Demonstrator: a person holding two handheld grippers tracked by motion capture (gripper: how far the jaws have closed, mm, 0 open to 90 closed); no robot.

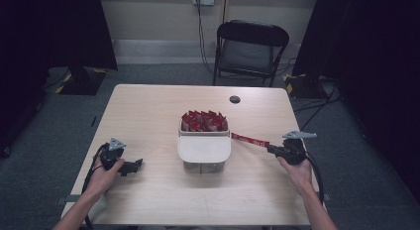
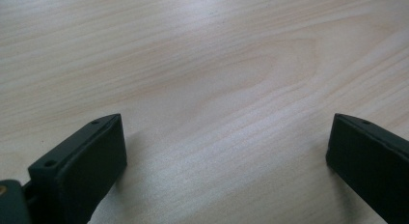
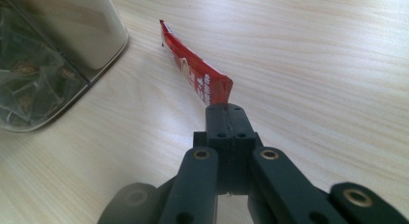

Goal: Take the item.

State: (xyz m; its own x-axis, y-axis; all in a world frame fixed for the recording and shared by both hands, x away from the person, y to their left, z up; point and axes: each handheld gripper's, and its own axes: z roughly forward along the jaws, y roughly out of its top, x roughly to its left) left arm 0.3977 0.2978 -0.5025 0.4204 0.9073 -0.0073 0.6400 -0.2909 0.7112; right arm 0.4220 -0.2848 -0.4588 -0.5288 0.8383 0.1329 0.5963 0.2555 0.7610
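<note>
A long red sachet [image 1: 250, 140] [image 3: 193, 72] sticks out from my right gripper [image 1: 271, 148] [image 3: 225, 110], whose jaws are shut on its near end; its far end points at the container. The clear container [image 1: 204, 153] [image 3: 58, 45] stands mid-table, its white lid tilted forward, with several red sachets [image 1: 203, 121] upright in its back part. My left gripper [image 1: 134, 165] [image 2: 222, 151] rests low over the wood at the front left, jaws wide open with nothing between them.
The wooden table [image 1: 148, 116] has a dark round hole [image 1: 235, 99] near its far edge. A black folding chair [image 1: 250, 49] stands behind the table. The right gripper is close to the table's right edge.
</note>
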